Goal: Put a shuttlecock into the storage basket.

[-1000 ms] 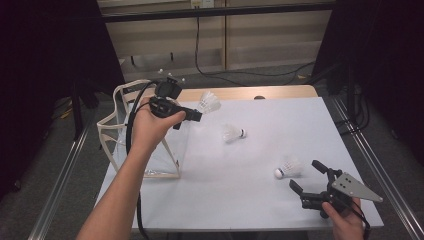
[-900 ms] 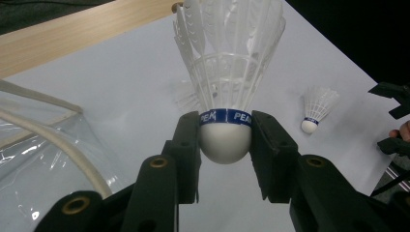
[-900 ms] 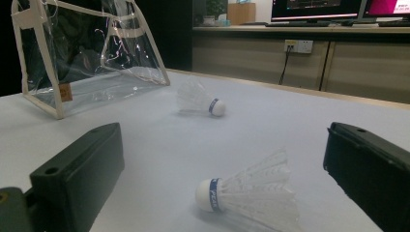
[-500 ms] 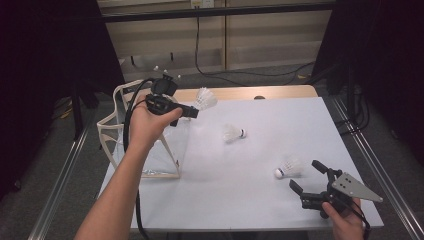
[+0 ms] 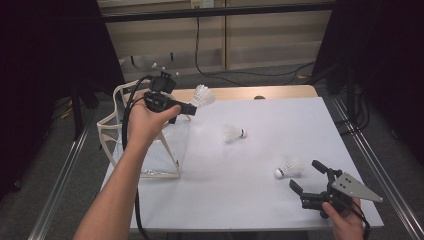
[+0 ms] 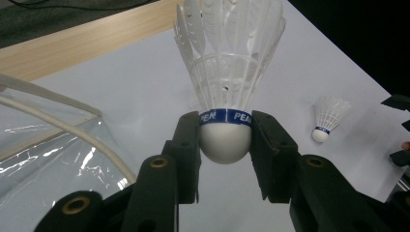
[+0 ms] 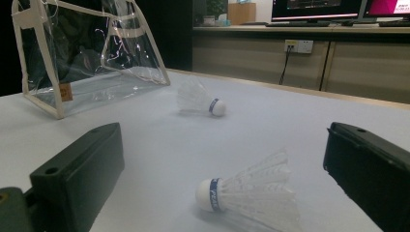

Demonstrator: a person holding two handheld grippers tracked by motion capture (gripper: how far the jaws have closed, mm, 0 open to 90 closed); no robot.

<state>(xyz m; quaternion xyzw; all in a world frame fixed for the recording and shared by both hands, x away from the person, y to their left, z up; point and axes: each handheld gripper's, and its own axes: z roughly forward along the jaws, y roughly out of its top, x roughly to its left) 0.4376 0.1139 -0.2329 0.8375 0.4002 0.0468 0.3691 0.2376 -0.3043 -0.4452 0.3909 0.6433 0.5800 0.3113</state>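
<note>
White-topped bench (image 5: 280, 210) with wooden far edge; beige panelled wall (image 5: 260, 45) behind; black curtains (image 5: 380, 60) beside; grey floor (image 5: 45, 200).

Held shuttlecock (image 6: 226, 87): white feathers, white cork, blue band with white lettering; two loose shuttlecocks (image 5: 233, 133) (image 5: 288, 167): white, blue-banded; bag (image 7: 92, 53): clear plastic, cream trim, small brown tag; desk (image 5: 280, 200): white top, bare wood strip along far edge; gripper jaws: black.

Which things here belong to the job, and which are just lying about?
In the job:
- left gripper, shut on a white feathered shuttlecock with a blue band
- clear plastic pouch with cream trim
- two more white shuttlecocks on the table
- right gripper, open

Lying about:
- black cable on the floor
- wall socket
</note>
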